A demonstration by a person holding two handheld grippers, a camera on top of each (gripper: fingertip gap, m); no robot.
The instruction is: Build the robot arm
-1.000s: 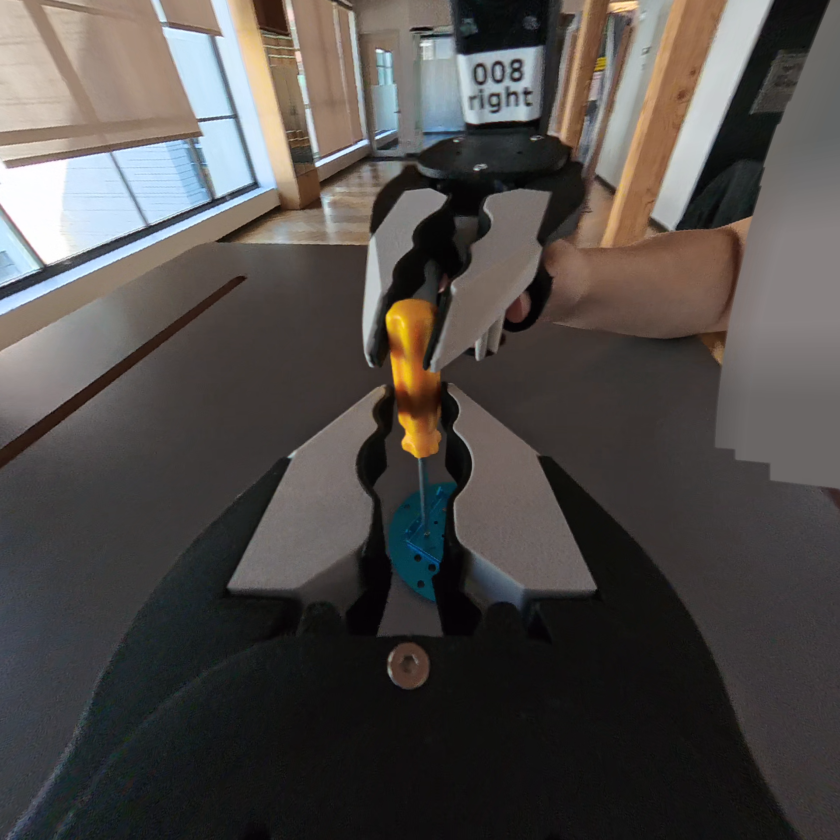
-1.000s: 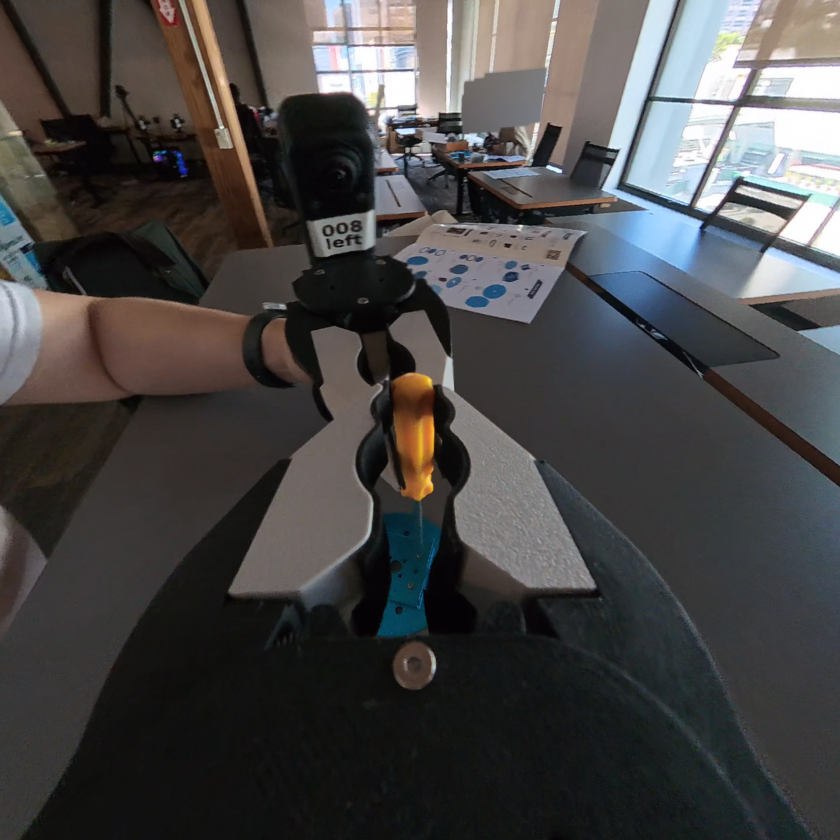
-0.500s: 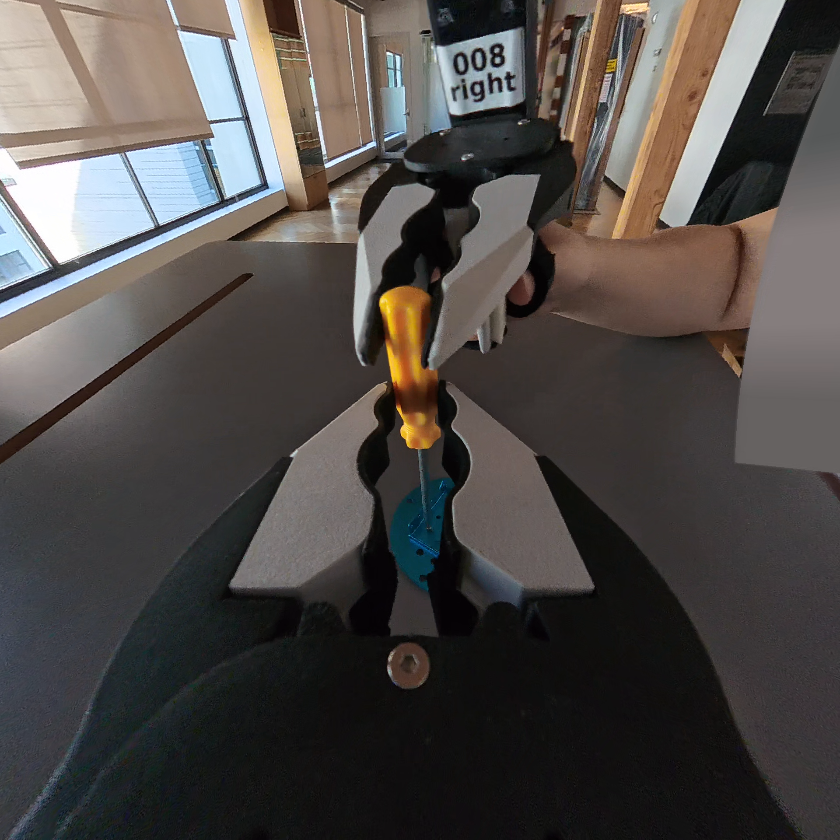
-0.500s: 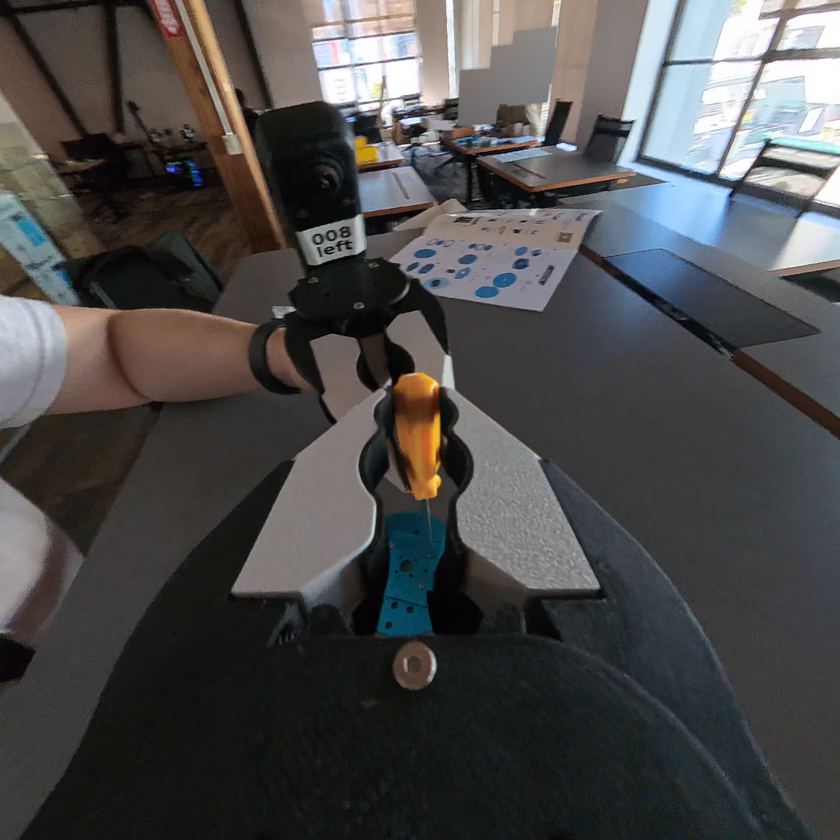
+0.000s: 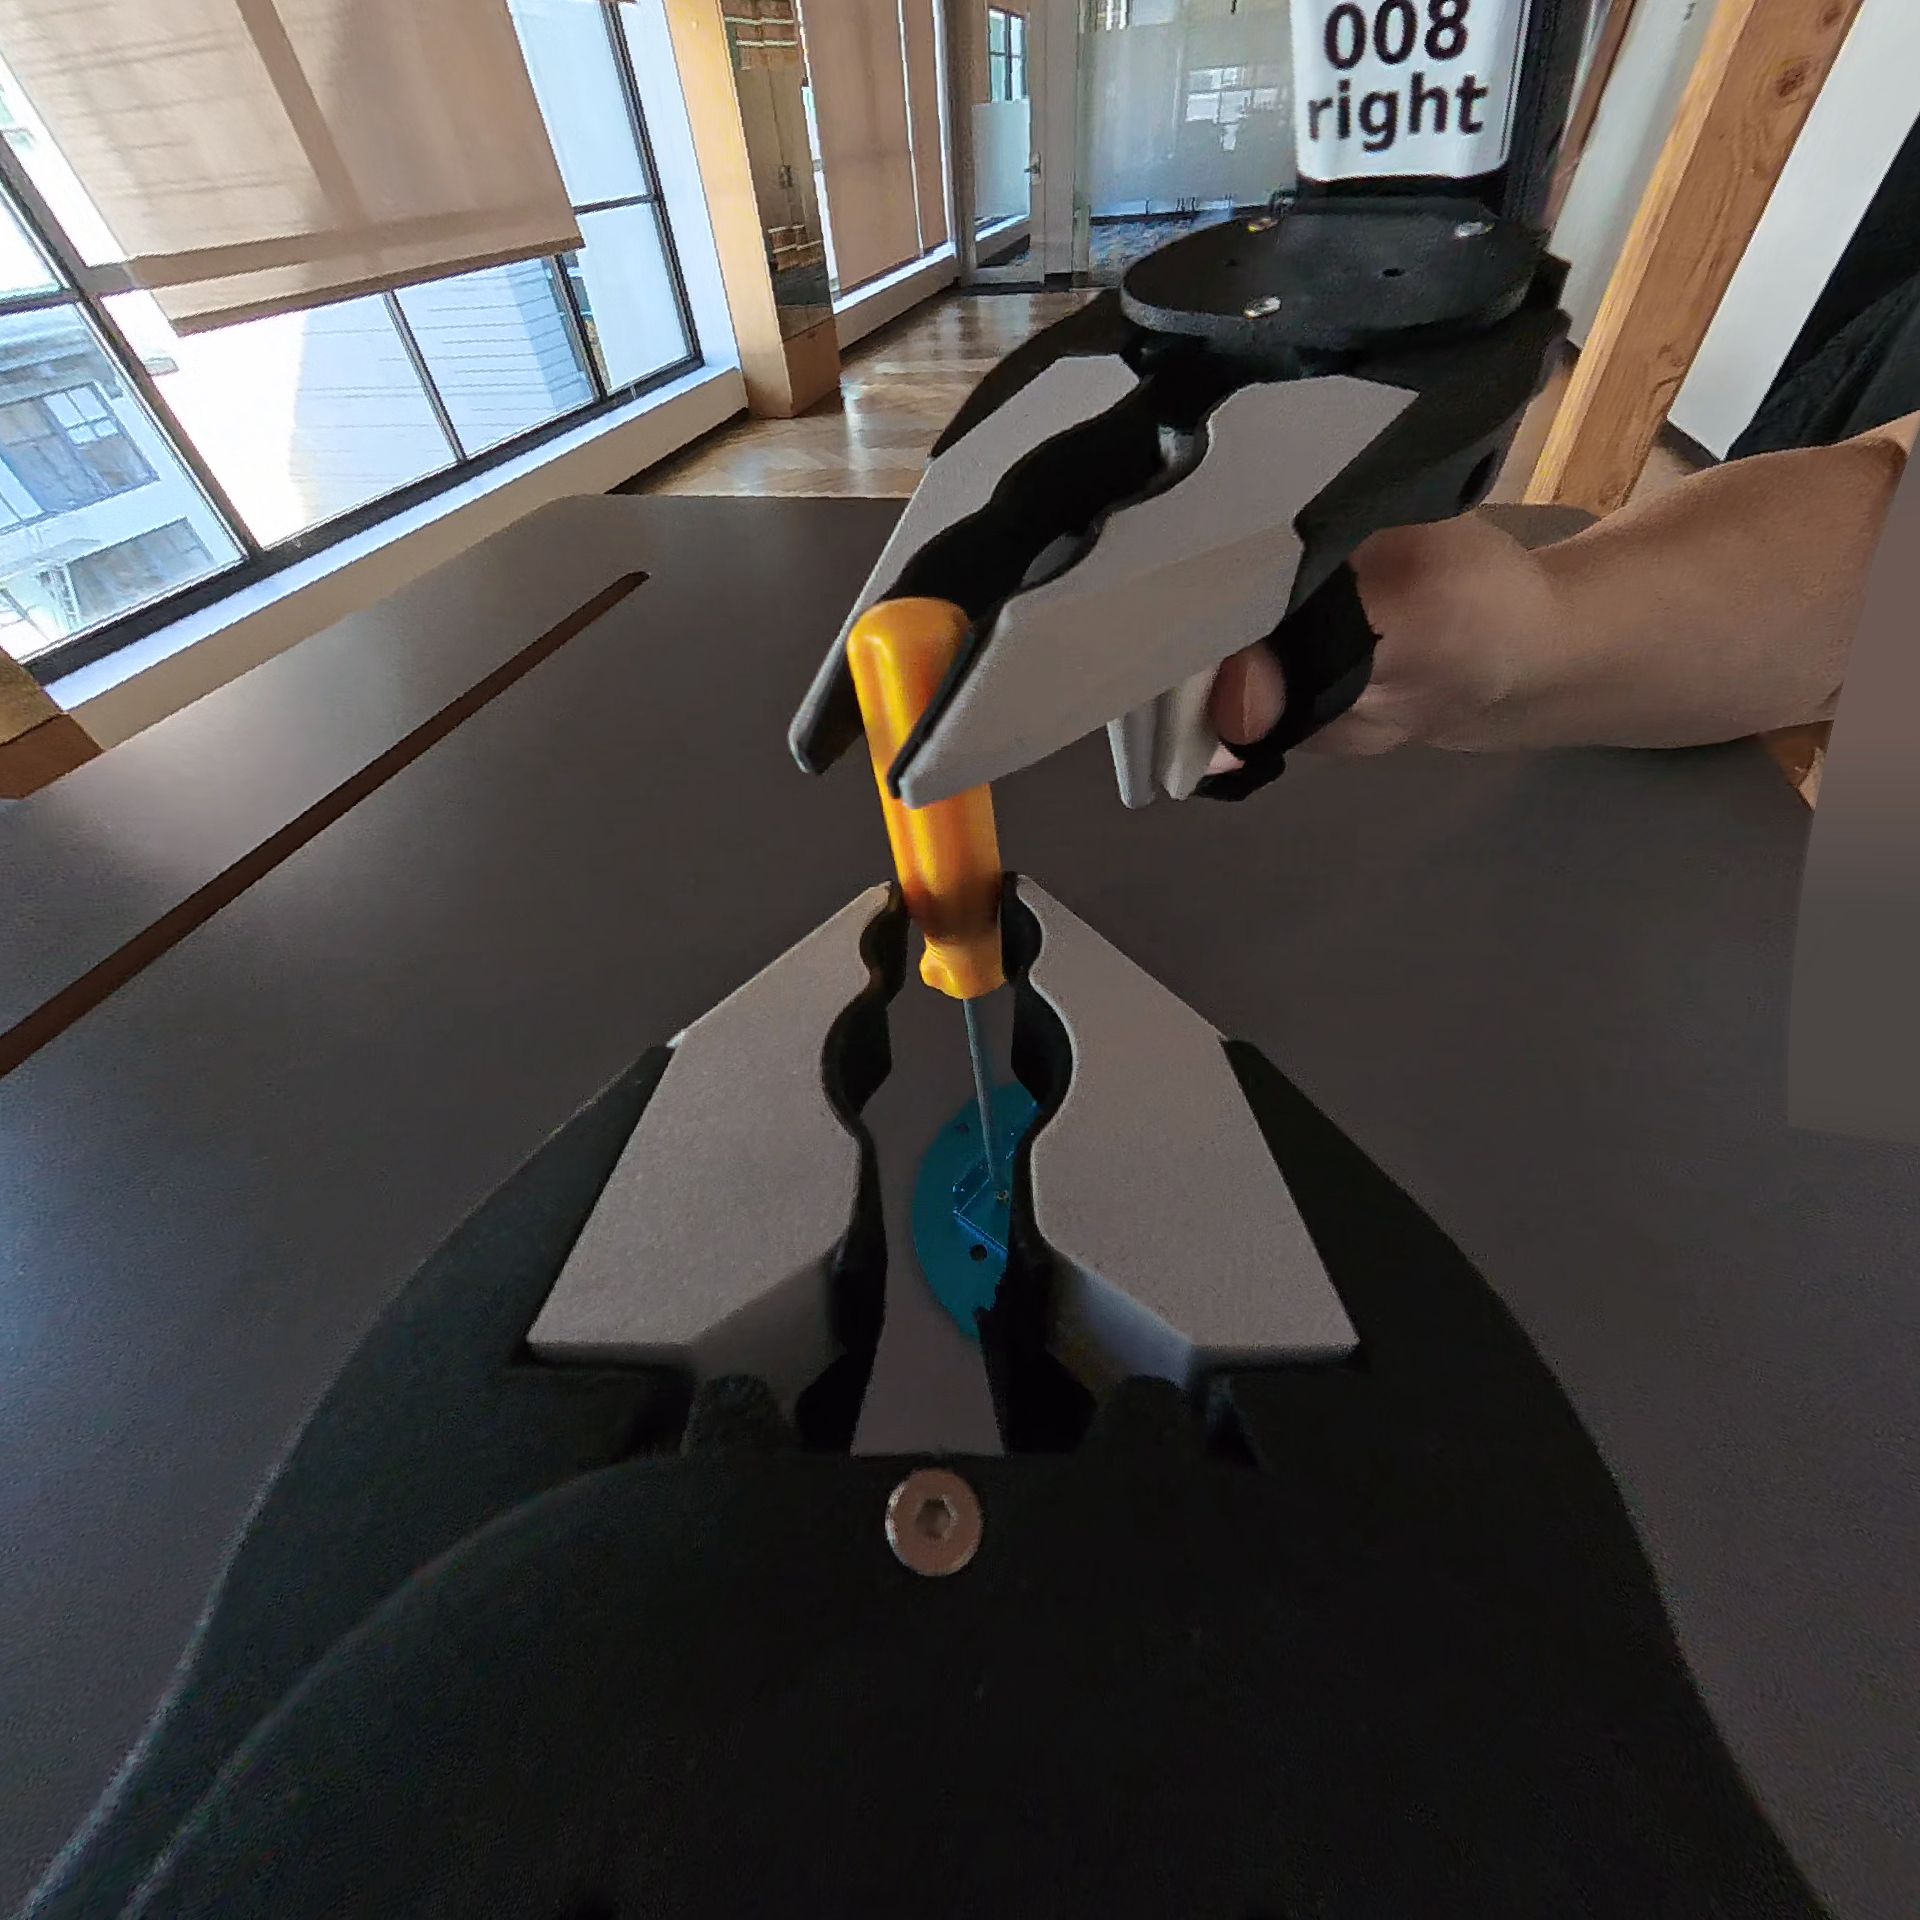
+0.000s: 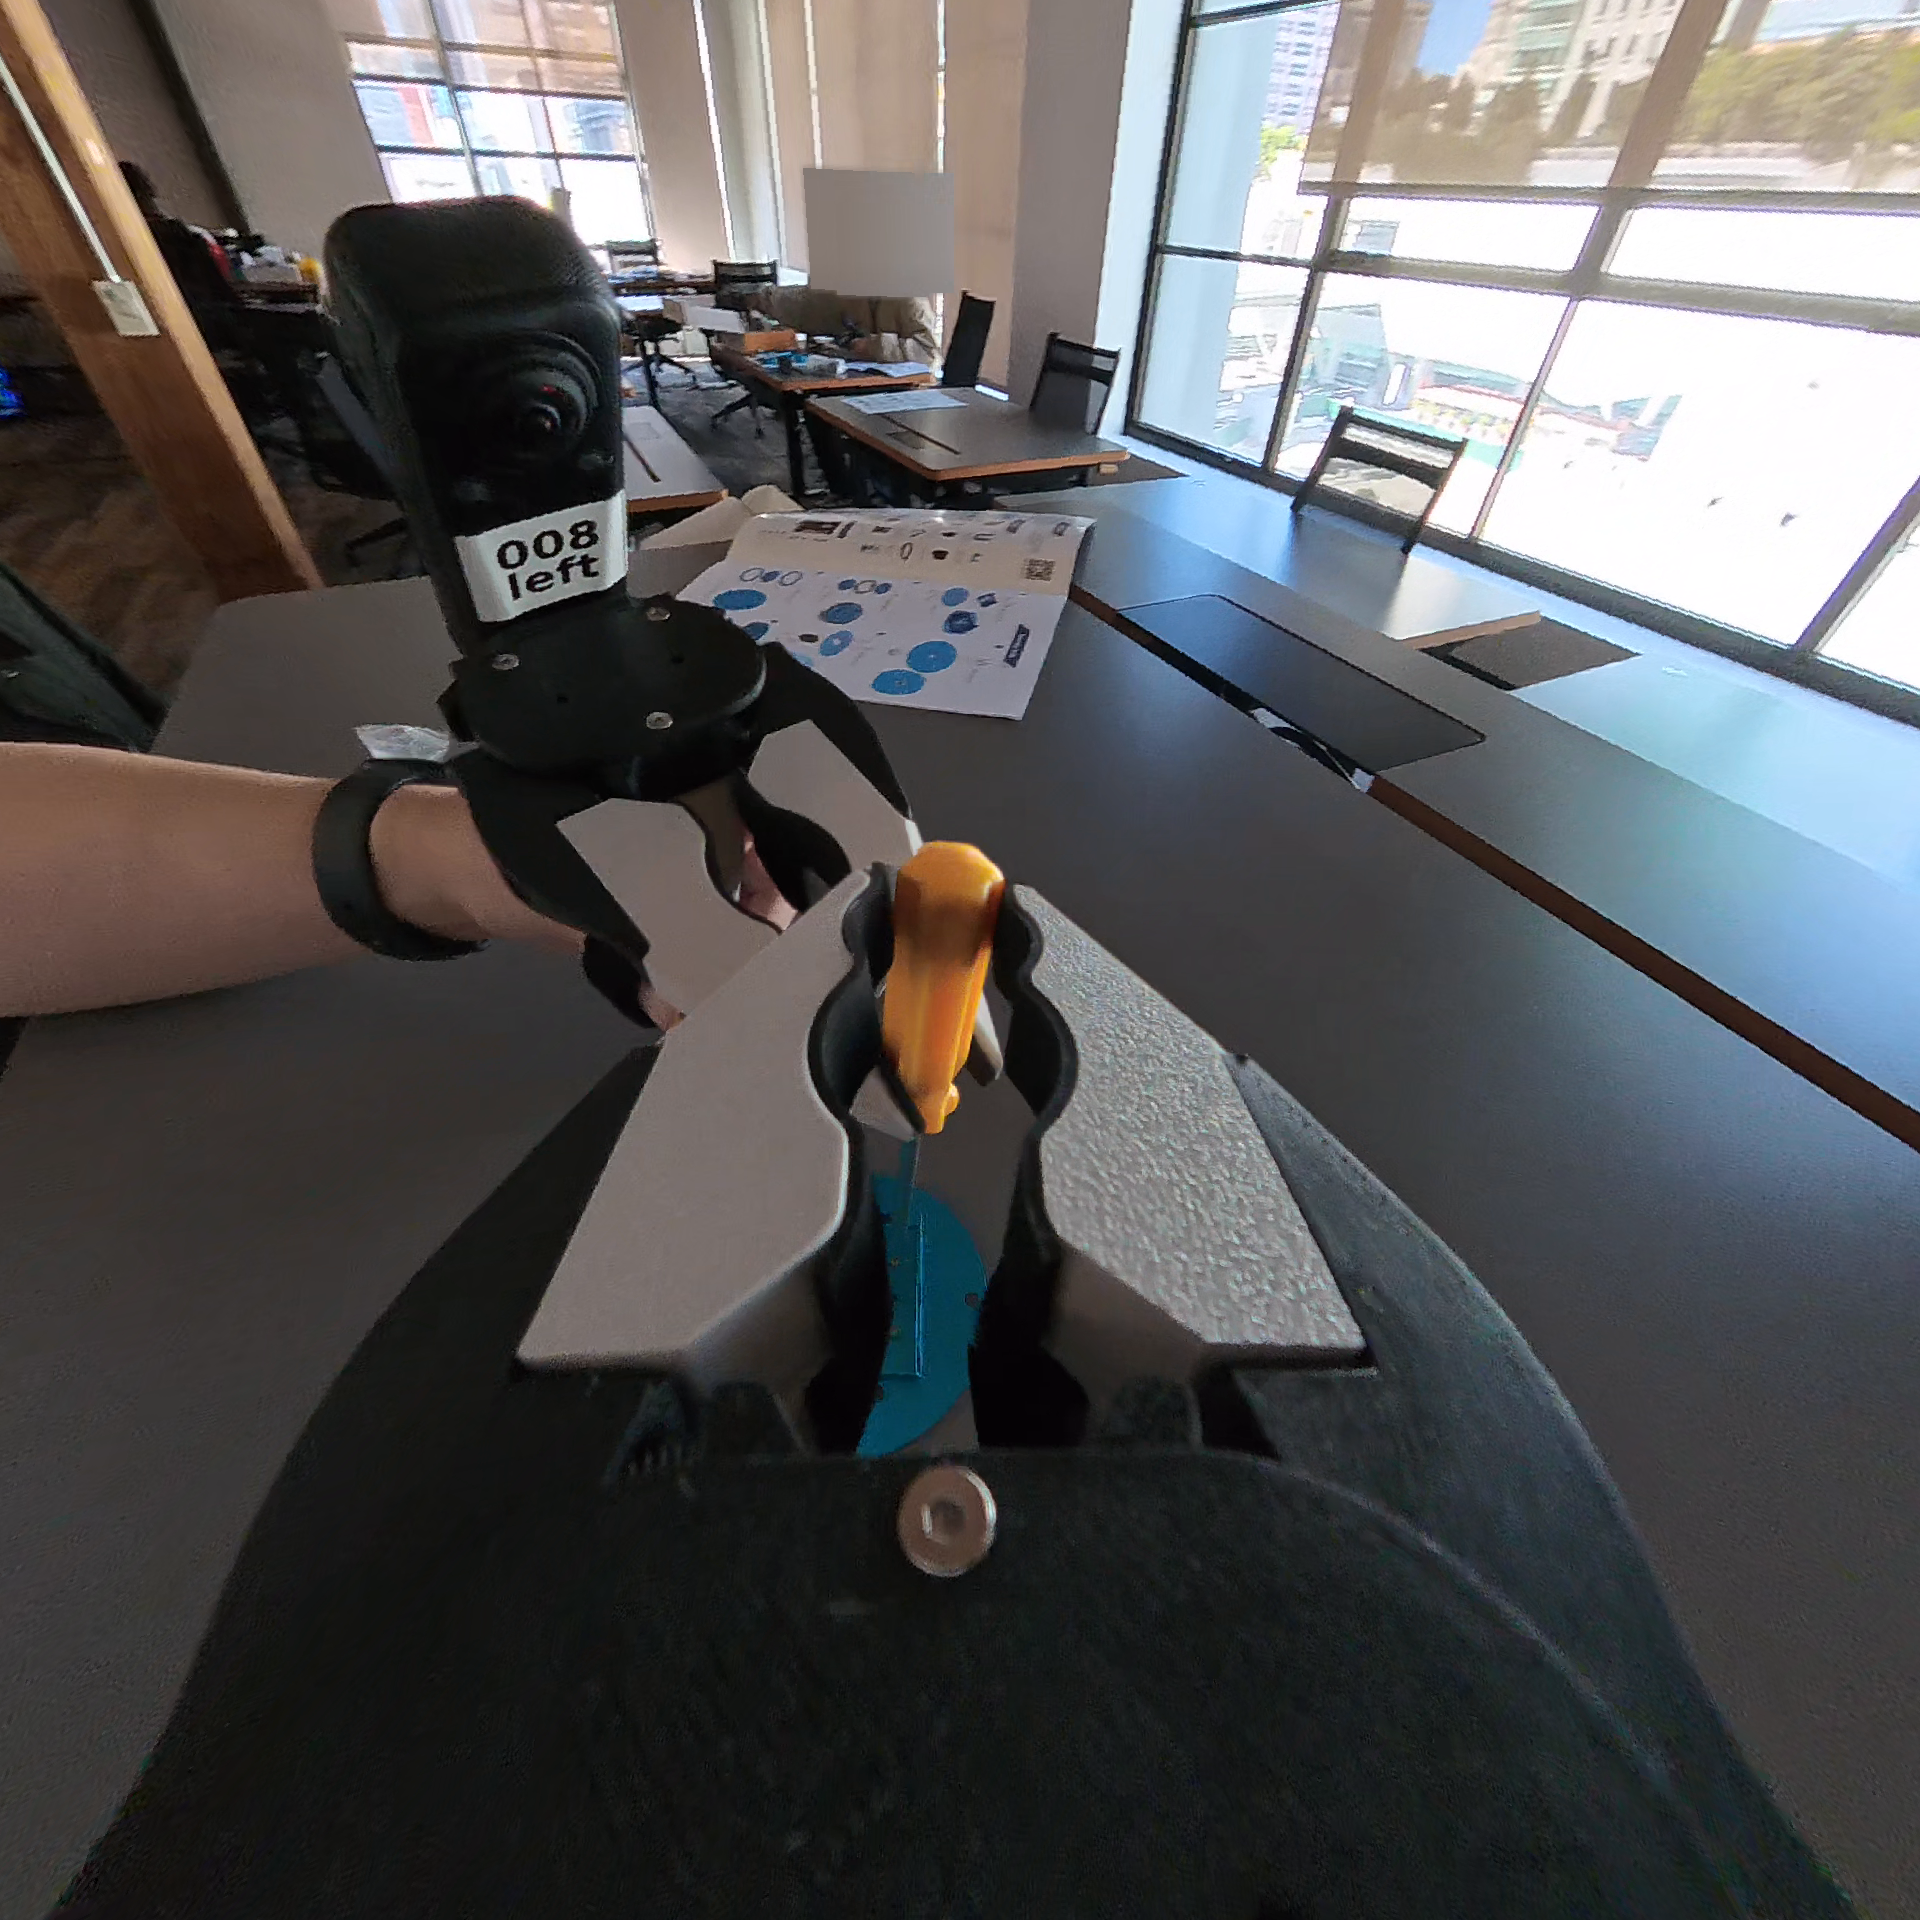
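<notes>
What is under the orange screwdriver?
Under the orange screwdriver, its thin shaft points down at a blue round plate with small holes, lying on the dark table. The hand-held gripper fingers cover the plate's edges.

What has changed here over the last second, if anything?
Little. The right gripper has tipped over sideways, and the orange screwdriver in its grip now leans a bit. Unchanged: the grip itself, the tip resting on the blue perforated disc, and the left gripper around the screwdriver's lower handle above the dark table.
</notes>
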